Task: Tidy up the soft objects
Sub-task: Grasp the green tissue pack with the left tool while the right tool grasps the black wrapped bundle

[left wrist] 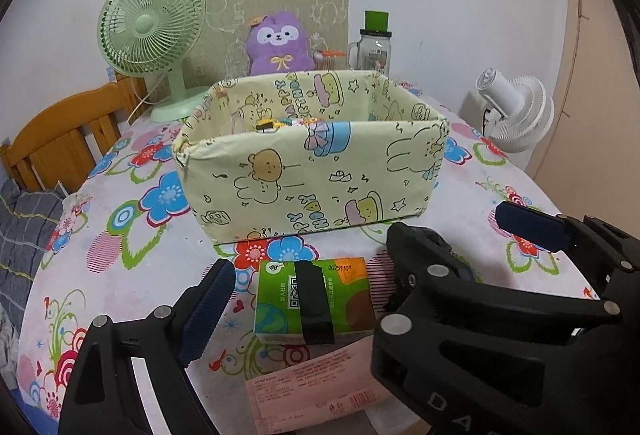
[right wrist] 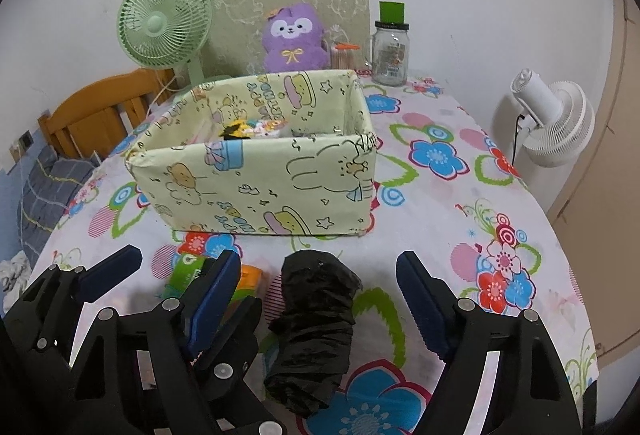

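A pale yellow cartoon-print fabric box [left wrist: 312, 171] stands mid-table, with several small items inside; it also shows in the right wrist view [right wrist: 256, 179]. A green tissue pack [left wrist: 316, 301] with a black band lies in front of it, on a pink packet [left wrist: 316, 391]. My left gripper is open around the tissue pack; its left finger [left wrist: 208, 307] shows, its right side is hidden by the right gripper's body. A black plastic-bag roll [right wrist: 316, 327] lies on the cloth. My right gripper [right wrist: 320, 311] is open around it, not touching.
The round table has a flowered cloth [right wrist: 480, 195]. At the back stand a green fan [left wrist: 152, 31], a purple plush [left wrist: 278, 43] and a glass jar [left wrist: 374, 47]. A white fan [right wrist: 556, 119] is off the right edge, a wooden chair [left wrist: 68, 131] at left.
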Motion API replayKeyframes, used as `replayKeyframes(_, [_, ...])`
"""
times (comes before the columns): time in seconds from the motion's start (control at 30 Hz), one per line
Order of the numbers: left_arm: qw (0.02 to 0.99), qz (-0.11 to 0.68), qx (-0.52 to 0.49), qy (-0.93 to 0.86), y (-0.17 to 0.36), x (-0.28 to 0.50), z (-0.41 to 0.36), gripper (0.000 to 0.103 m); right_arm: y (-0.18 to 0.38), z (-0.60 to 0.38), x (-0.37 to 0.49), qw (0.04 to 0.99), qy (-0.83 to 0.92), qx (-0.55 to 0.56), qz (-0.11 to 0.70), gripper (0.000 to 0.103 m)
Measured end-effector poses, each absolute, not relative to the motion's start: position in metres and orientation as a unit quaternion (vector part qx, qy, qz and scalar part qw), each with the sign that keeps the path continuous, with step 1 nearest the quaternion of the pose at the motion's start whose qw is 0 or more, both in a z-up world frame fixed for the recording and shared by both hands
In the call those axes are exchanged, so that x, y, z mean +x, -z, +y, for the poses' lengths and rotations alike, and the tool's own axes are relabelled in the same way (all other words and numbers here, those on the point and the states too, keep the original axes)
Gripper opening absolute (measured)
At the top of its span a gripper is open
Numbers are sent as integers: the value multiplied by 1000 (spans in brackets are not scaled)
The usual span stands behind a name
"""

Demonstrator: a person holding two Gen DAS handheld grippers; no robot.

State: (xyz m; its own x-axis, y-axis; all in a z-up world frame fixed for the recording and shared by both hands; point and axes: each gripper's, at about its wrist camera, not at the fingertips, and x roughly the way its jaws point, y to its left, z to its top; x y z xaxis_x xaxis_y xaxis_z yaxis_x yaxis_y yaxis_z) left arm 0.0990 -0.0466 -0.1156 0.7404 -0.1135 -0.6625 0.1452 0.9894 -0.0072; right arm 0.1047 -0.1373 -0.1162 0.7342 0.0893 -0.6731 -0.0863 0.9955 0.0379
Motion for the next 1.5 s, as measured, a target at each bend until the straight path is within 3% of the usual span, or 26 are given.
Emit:
replayKeyframes(0.33, [923,379,21,58,133,114,-46,91,134,-140,120,921,-38,3,388,83])
replayKeyframes(0.83, [908,416,20,52,152,130,-49,75,152,-145,134,910,-30,3,413,79])
replayKeyframes(1.17, [906,419,27,52,155,131,-51,74,160,-145,142,905,-32,10,424,77])
replayKeyframes(1.27, [905,421,27,54,155,132,-51,74,162,-145,144,904,-34,16,427,73])
replayKeyframes(1.33, [905,421,28,56,155,132,-51,74,164,-144,146,902,-39,17,429,55])
replayKeyframes(1.5, [905,420,26,59,155,134,-51,73,165,-141,147,902,-42,18,428,45])
